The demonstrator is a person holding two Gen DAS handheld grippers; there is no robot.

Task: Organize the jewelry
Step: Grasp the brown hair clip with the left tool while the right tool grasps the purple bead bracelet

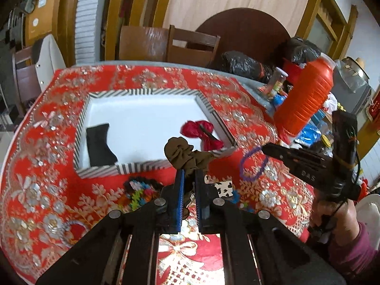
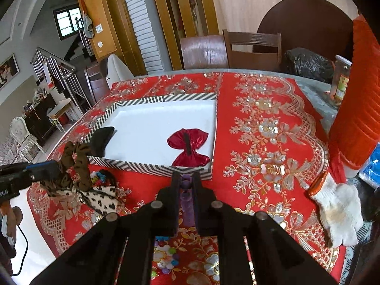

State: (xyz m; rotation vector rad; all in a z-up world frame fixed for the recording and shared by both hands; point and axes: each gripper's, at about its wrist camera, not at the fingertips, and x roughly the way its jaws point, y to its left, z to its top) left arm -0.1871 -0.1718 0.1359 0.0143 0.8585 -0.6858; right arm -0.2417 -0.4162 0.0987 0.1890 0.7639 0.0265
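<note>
My left gripper is shut on a brown scrunchie, which is lifted off the cloth in front of the striped box. Seen from the right wrist, the left gripper holds the same scrunchie at the box's near left corner. My right gripper is shut on a purple hair tie. In the left wrist view that tie hangs as a loop from the right gripper. Inside the box lie a red bow and a black bow.
A red patterned cloth covers the table. More hair pieces, one spotted and one multicoloured, lie in front of the box, and beads under my right gripper. A white glove and an orange container are at the right.
</note>
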